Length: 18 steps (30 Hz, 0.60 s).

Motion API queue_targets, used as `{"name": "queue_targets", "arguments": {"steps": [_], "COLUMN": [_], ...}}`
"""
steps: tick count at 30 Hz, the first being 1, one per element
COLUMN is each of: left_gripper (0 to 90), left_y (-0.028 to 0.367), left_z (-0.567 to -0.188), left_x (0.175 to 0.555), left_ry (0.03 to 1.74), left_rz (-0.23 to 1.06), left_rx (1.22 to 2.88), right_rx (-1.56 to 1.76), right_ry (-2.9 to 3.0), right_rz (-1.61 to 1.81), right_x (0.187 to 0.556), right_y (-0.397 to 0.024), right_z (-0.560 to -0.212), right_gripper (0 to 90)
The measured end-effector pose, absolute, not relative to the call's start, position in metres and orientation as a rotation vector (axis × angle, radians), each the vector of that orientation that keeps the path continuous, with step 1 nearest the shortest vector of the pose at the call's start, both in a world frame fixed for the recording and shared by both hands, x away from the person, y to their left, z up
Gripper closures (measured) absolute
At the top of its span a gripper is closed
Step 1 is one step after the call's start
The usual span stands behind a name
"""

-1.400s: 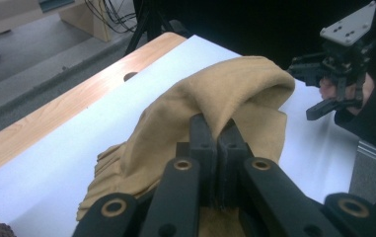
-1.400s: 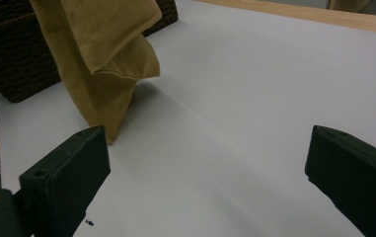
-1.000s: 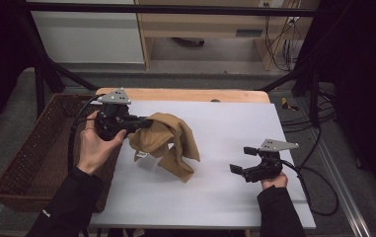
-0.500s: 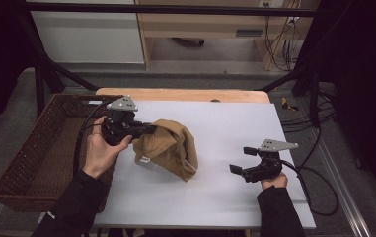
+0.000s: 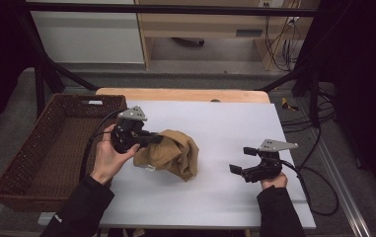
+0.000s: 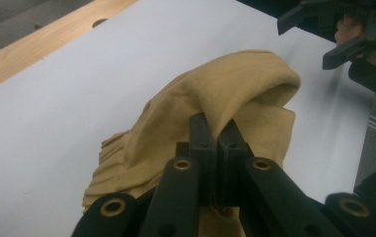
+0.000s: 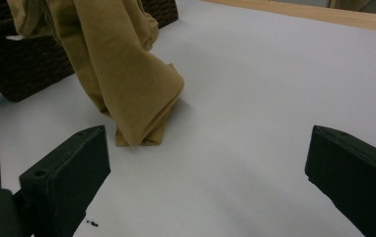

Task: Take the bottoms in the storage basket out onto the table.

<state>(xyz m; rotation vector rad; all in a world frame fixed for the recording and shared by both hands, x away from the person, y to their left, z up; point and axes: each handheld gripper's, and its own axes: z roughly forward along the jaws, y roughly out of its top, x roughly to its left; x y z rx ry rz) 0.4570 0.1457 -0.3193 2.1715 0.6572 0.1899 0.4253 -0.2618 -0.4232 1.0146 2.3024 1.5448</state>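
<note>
A tan cloth (image 5: 175, 155) hangs bunched from my left gripper (image 5: 158, 139), and its lower folds rest on the white table (image 5: 235, 118). In the left gripper view the two black jaws (image 6: 217, 129) are pressed together on a fold of the cloth (image 6: 225, 84). My right gripper (image 5: 240, 160) rests low over the table's right side, open, with nothing between its jaws. From the right gripper (image 7: 205, 168) the cloth (image 7: 121, 74) hangs at the upper left, well ahead of the jaws, its tip touching the table.
A brown wicker basket (image 5: 37, 148) stands off the table's left edge, beside the left hand; its wall (image 7: 27, 59) is behind the cloth. A wooden strip (image 5: 175, 94) borders the table's far side. Cables trail at the right.
The left gripper has come down with the cloth, which has sunk and bunched onto the table. The right gripper has stayed still.
</note>
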Motion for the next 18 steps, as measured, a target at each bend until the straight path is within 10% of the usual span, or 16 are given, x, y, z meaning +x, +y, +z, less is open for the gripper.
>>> {"name": "queue_targets", "arguments": {"steps": [18], "left_gripper": [86.9], "left_y": [0.138], "left_z": [-0.344], "left_x": [0.456], "left_ry": [0.673], "left_rz": [0.158], "left_rx": [2.212], "right_rx": [1.017], "right_ry": [2.305], "right_rz": [1.543], "right_x": [0.425], "right_y": [-0.261], "right_z": [-0.423], "right_gripper": [4.0]}}
